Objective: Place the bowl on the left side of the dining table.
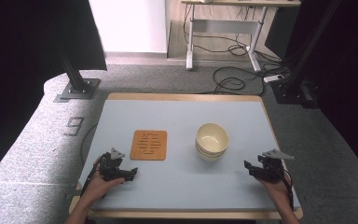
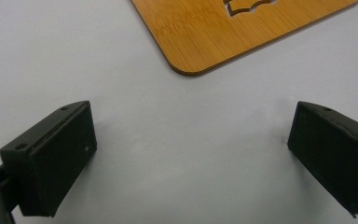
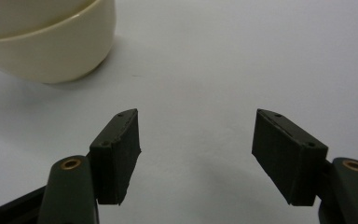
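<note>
A square bamboo trivet with slotted cutouts lies flat left of the table's middle; its rounded corner shows in the left gripper view. A cream bowl stands upright right of the middle, and its side fills the upper left of the right gripper view. My left gripper rests low at the front left, just short of the trivet, jaws wide open over bare table. My right gripper sits at the front right, apart from the bowl, open with nothing between its fingers.
The light blue table top has a wooden rim. Beyond its far edge lie grey carpet, loose cables and a desk frame. Black stands flank the table at left and right.
</note>
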